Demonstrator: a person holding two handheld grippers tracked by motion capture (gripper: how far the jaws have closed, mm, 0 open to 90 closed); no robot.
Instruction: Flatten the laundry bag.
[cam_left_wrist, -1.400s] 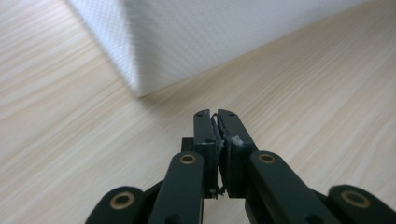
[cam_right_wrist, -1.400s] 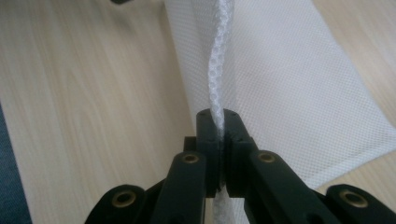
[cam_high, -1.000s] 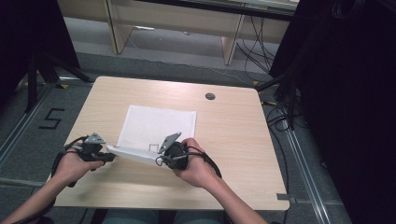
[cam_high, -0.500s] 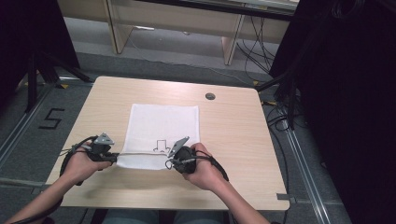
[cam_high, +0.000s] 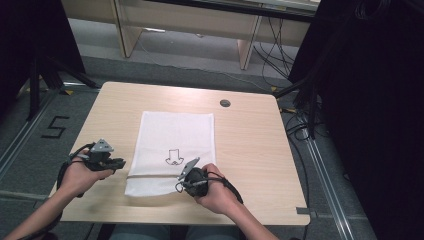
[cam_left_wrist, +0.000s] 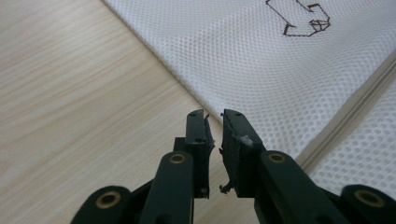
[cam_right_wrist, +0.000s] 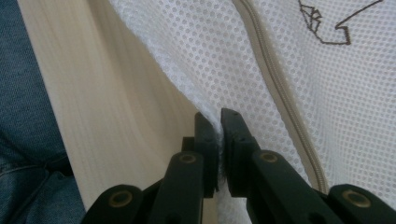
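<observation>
A white mesh bag (cam_high: 175, 135) lies flat on the wooden table (cam_high: 250, 150). It has a black outline drawing (cam_high: 174, 157) and a zip seam (cam_high: 150, 176) across its near end. My left gripper (cam_high: 120, 162) rests just off the bag's left edge. In the left gripper view its jaws (cam_left_wrist: 215, 116) have just been opening; a narrow gap shows, with nothing in it and the mesh (cam_left_wrist: 280, 70) beyond the tips. My right gripper (cam_high: 186, 181) sits on the bag's near right corner. In the right gripper view it (cam_right_wrist: 218, 114) is shut on the mesh edge (cam_right_wrist: 210, 56), beside the zip (cam_right_wrist: 275, 93).
A round cable hole (cam_high: 225, 103) sits in the tabletop at the back right. The table's near edge and the person's jeans (cam_right_wrist: 23, 140) lie close behind my right gripper. Dark curtains (cam_high: 370, 125) stand to the right, wooden furniture legs (cam_high: 247, 47) behind.
The bag's near end was held raised between both grippers; it now lies flat. Both hands have come down and nearer. The left gripper has let go and sits left of the bag.
</observation>
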